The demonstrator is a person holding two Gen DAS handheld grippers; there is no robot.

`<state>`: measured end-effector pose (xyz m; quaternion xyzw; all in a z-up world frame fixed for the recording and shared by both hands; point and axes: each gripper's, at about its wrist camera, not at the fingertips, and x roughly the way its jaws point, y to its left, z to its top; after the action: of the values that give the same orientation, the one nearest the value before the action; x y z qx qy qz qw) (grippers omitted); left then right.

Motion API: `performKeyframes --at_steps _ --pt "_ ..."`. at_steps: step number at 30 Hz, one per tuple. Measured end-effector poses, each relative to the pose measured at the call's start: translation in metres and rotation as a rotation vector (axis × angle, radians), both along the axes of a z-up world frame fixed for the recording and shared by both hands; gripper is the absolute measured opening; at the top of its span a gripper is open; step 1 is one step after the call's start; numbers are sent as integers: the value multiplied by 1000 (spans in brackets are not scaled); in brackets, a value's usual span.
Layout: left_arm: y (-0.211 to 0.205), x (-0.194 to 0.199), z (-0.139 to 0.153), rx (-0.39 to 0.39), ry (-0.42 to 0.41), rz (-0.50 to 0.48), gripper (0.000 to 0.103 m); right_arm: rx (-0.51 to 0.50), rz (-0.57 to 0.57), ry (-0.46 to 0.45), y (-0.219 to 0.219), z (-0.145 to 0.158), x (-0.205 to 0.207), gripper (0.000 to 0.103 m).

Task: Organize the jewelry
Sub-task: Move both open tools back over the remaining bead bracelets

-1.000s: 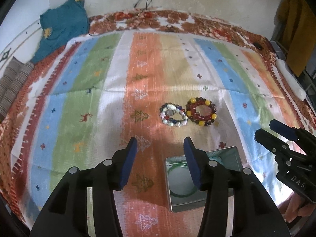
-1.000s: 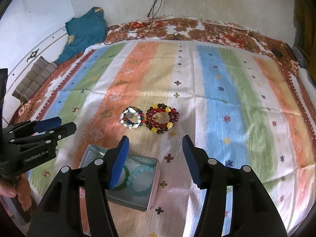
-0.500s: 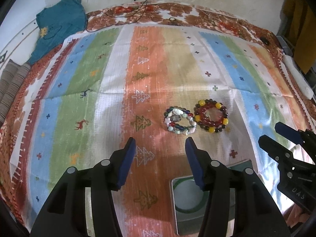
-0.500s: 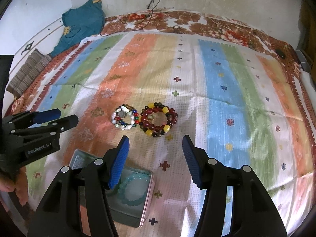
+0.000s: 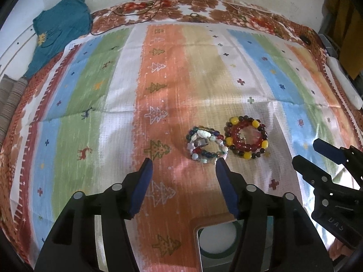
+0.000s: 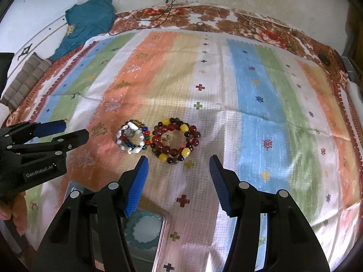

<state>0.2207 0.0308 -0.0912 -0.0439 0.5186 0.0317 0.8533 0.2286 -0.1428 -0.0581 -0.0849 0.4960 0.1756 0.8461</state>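
Two beaded bracelets lie side by side on the striped cloth: a multicolour white-and-blue one [image 5: 205,145] [image 6: 132,138] and a red-and-yellow one [image 5: 246,138] [image 6: 175,139]. A metal tin [image 5: 197,244] [image 6: 162,233] sits near the front edge; it holds a green bangle [image 5: 215,253] and a turquoise bead bracelet [image 6: 141,229]. My left gripper [image 5: 183,172] is open and empty, just short of the multicolour bracelet. My right gripper [image 6: 179,170] is open and empty, just short of the red-and-yellow bracelet.
A teal garment [image 5: 61,27] and a folded striped cloth [image 6: 25,79] lie at the far left. A black cable [image 5: 136,11] runs along the back wall. A white object [image 5: 344,83] lies at the right edge.
Both grippers have moved forward over the tin toward the bracelets, which now sit closer to the fingertips. Both stay open.
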Motion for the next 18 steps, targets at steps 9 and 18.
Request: performKeyframes --at_steps 9,18 --pt "8 18 -18 -10 38 10 58 -9 -22 35 0 -17 16 56" --pt "9 35 -35 -17 68 0 58 -35 -24 49 5 -31 29 56"
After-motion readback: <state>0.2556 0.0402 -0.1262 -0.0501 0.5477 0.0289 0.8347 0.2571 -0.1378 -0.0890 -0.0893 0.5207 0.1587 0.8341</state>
